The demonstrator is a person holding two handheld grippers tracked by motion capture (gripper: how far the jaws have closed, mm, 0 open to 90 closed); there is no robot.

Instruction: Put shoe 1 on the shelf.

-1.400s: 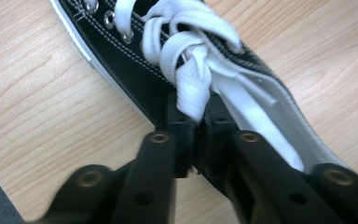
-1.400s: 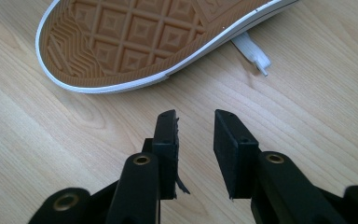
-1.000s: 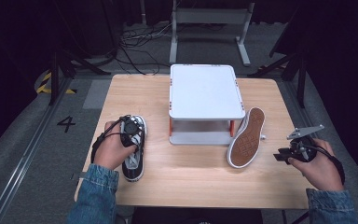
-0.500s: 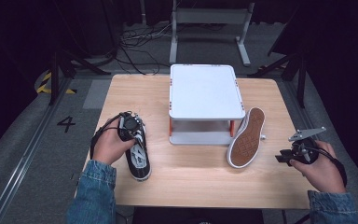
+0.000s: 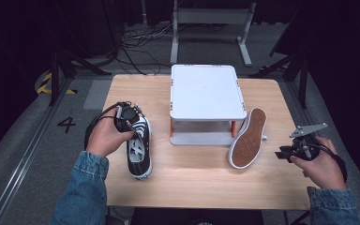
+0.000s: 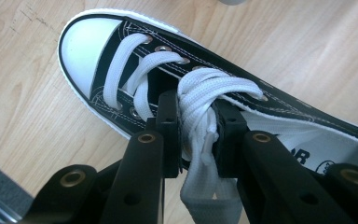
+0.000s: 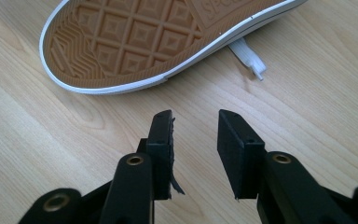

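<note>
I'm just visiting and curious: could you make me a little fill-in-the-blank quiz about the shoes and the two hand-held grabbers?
1. The left gripper pinches the black sneaker's white ____.
2. The other sneaker leans against the white stand with its ____ facing up.
3. The right gripper's fingers stand ____, holding nothing.

Missing words: laces; sole; open

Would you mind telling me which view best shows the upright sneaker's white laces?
The left gripper view: the laces sit close up, pinched between its jaws. The high view shows them small and far; the right gripper view shows the other, overturned shoe.
</note>
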